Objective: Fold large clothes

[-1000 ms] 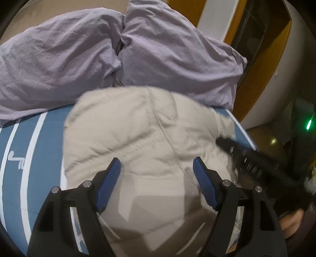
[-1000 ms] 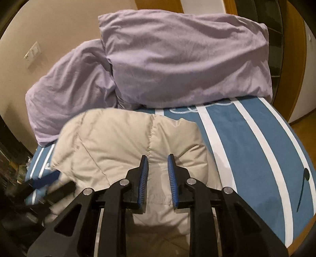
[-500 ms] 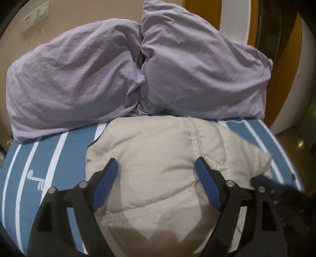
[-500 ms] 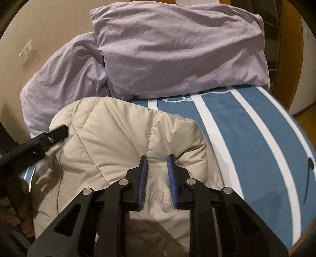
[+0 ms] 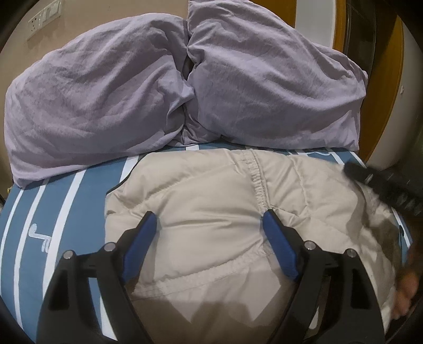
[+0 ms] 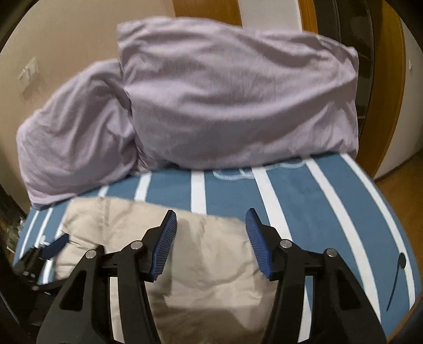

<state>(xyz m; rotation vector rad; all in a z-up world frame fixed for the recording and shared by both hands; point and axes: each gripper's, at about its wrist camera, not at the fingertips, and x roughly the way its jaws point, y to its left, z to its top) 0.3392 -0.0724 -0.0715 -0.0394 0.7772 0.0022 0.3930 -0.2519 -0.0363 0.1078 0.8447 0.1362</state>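
A bed with a blue sheet (image 6: 317,211) crossed by white stripes fills both views; its far end is buried under two rumpled lilac pillows (image 5: 264,87), which lean on a beige wall carrying a switch plate (image 5: 43,18); the pillows' lower edges hide where the sheet ends. A beige quilted jacket (image 5: 211,206) lies folded on the sheet just in front of the pillows, a stitched seam running down its middle; its near part is cut off by the frame and darkened by shadow in both views. The left gripper (image 5: 208,238) hangs over the jacket with jaws spread wide, nothing between the blue pads; whether the tips touch the fabric cannot be told. The right gripper (image 6: 210,235) is likewise spread apart above the jacket's right edge, holding nothing; that view is blurred. At the left-wrist view's right margin, a smeared hand (image 5: 407,288) and black tool body are hard to make out.
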